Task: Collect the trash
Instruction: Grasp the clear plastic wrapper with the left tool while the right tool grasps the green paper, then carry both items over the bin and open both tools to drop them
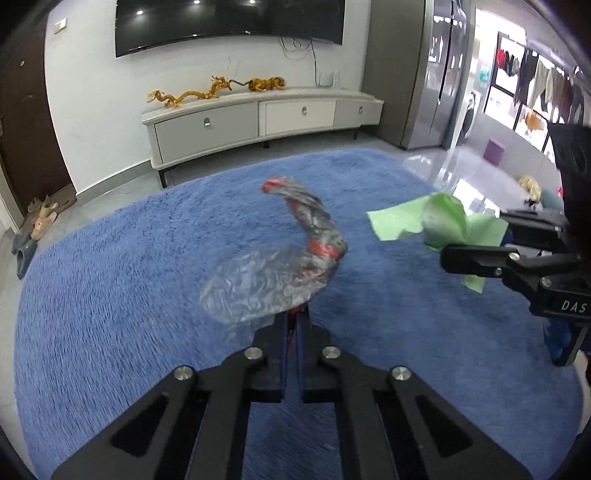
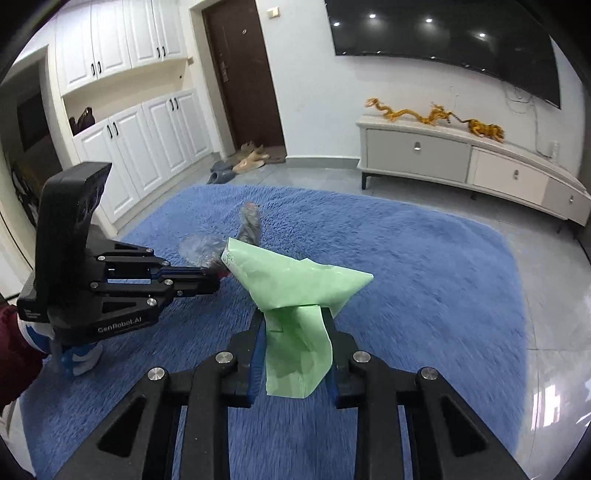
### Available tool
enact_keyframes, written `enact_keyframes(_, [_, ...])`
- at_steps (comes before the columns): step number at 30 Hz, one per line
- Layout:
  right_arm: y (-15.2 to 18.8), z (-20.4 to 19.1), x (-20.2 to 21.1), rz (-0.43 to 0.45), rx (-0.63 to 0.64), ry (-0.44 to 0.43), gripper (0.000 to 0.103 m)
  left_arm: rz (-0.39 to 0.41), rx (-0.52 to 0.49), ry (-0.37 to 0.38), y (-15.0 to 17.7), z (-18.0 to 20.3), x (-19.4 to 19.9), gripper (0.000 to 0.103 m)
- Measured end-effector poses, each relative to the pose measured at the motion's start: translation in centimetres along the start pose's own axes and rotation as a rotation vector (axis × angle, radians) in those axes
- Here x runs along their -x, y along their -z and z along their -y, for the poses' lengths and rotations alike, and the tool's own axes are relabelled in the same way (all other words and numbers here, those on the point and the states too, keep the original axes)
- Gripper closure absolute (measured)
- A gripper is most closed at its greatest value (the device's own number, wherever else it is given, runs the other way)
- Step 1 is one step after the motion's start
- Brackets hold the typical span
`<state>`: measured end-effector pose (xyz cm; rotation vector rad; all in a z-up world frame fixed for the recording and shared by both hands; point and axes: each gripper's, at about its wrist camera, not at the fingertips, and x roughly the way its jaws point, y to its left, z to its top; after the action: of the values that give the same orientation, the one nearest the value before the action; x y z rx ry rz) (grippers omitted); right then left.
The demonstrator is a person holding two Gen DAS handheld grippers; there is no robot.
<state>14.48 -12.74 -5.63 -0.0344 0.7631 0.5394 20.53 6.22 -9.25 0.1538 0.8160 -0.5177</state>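
My left gripper (image 1: 294,314) is shut on a crumpled clear plastic wrapper with red bands (image 1: 280,266) and holds it above the blue rug (image 1: 110,295). The wrapper also shows in the right wrist view (image 2: 236,236), beyond the left gripper (image 2: 218,275). My right gripper (image 2: 295,314) is shut on a crumpled green paper (image 2: 295,295) and holds it above the rug (image 2: 424,295). In the left wrist view the right gripper (image 1: 458,254) and the green paper (image 1: 439,221) are at the right, close to the wrapper.
A grey TV cabinet (image 1: 258,118) with golden dragon figures (image 1: 214,90) stands against the far wall under a TV (image 1: 229,22). Slippers (image 2: 243,162) lie by a dark door (image 2: 243,74). White cupboards (image 2: 140,140) are at the left. Shiny tiled floor (image 2: 554,314) surrounds the rug.
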Motion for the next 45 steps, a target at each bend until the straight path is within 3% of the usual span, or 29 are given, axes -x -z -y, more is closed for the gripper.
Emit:
enact_keyframes(9, [4.8, 1.2, 10.8, 0.113, -0.118, 0.092, 0.078, 0.070, -0.087, 0.078, 0.6, 8.8, 5.6, 0.100])
enact_keyframes(16, [11.2, 3.2, 20.1, 0.156, -0.232, 0.282, 0.078, 0.074, -0.216, 0.212, 1.1, 19.5, 6.9, 0.100])
enact_keyframes(22, [18.6, 7.1, 25.4, 0.125, -0.411, 0.441, 0.078, 0.007, -0.318, 0.332, 1.4, 28.9, 4.8, 0.100])
enact_keyframes(28, [25.8, 11.5, 25.5, -0.006, -0.592, 0.549, 0.078, -0.136, -0.417, 0.384, 2.1, 37.1, 0.3, 0.099])
enact_keyframes(36, [30.9, 16.6, 22.9, -0.110, -0.747, 0.539, 0.076, -0.271, -0.511, 0.384, 4.8, 43.3, -3.5, 0.096])
enact_keyframes(39, [31.9, 17.4, 22.3, -0.126, -0.770, 0.546, 0.059, -0.307, -0.510, 0.396, 4.7, 44.6, -4.5, 0.095])
enact_keyframes(41, [32.9, 17.3, 22.3, -0.132, -0.783, 0.554, 0.055, -0.320, -0.507, 0.404, 4.7, 45.0, -5.1, 0.087])
enact_keyframes(43, [33.9, 17.5, 22.7, -0.134, -0.798, 0.559, 0.053, -0.326, -0.496, 0.413, 4.6, 45.4, -5.3, 0.055])
enact_keyframes(45, [34.6, 17.5, 23.1, -0.133, -0.808, 0.567, 0.052, -0.317, -0.485, 0.427, 4.3, 45.4, -5.2, 0.050])
